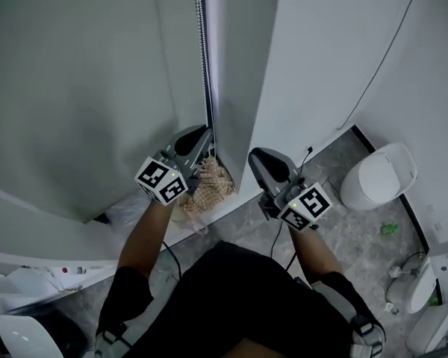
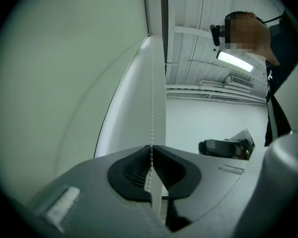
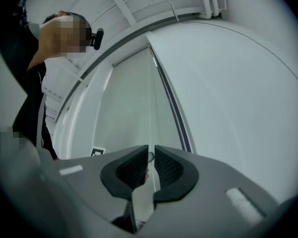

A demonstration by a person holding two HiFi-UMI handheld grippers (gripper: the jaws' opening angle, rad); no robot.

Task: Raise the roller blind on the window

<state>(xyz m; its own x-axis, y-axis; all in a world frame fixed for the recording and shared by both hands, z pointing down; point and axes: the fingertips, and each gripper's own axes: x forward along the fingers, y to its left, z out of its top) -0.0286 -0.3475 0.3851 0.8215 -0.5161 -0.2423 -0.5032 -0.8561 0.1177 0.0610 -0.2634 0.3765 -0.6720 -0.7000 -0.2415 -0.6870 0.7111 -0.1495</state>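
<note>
The pale grey-green roller blind (image 1: pixel 97 88) hangs down over the window at the left. Its bead chain (image 1: pixel 206 66) runs along the blind's right edge, beside the white wall reveal. My left gripper (image 1: pixel 207 133) is at the chain; in the left gripper view its jaws (image 2: pixel 151 147) are shut on the bead chain (image 2: pixel 151 93), which runs straight up from them. My right gripper (image 1: pixel 255 156) is lower and to the right. In the right gripper view its jaws (image 3: pixel 150 150) stand a narrow gap apart, with the thin chain (image 3: pixel 150 98) passing between them, not pinched.
A woven, netted bundle (image 1: pixel 209 189) lies on the sill just under the left gripper. A white toilet (image 1: pixel 377 176) stands on the grey tiled floor at the right, with more white fixtures (image 1: pixel 422 289) at the lower right. A thin cable (image 1: pixel 377 73) runs down the white wall.
</note>
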